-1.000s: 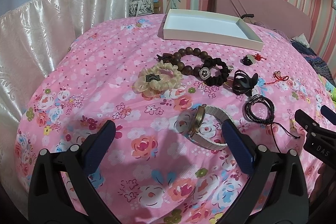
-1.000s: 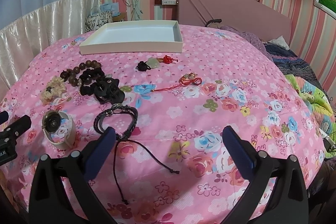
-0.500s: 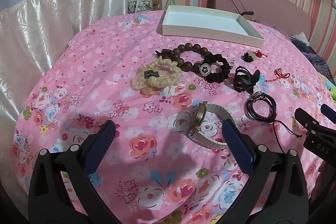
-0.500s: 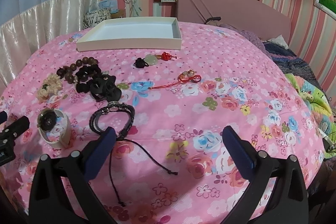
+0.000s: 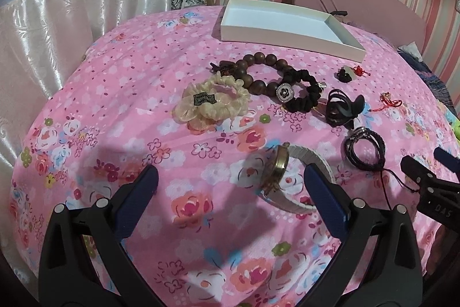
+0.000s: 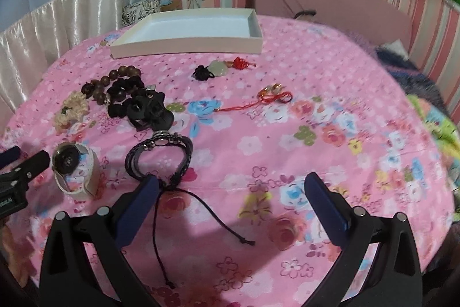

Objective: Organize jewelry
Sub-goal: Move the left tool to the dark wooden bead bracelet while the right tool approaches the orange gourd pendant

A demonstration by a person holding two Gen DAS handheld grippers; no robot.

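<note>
Jewelry lies scattered on a bed with a pink floral bedspread (image 5: 120, 94). Gold-rimmed watch with a pale mesh band (image 5: 283, 177) stands on edge just ahead of the left hand-held gripper (image 5: 230, 186), close to its right fingertip. Black braided cord bracelet with loose strings (image 6: 161, 160) lies near the watch; its knot sits right at the left fingertip of the right hand-held gripper (image 6: 231, 187). Farther out: black claw hair clip (image 5: 343, 108), black scrunchie with a square white flower charm (image 5: 299, 94), dark brown wooden bead bracelet (image 5: 258, 71) overlapping the scrunchie, and cream ruffled scrunchie with a dark label (image 5: 212, 102) touching the beads. Pale green jade pendant with black and red knots (image 6: 218, 66) and a red cord charm with gold pieces (image 6: 273, 95) lie apart, nearer the tray. Shallow white rectangular tray (image 6: 187, 45) sits at the far side of the bed, nothing visible in it. Both hand-held grippers have fingers spread wide apart, holding nothing.
</note>
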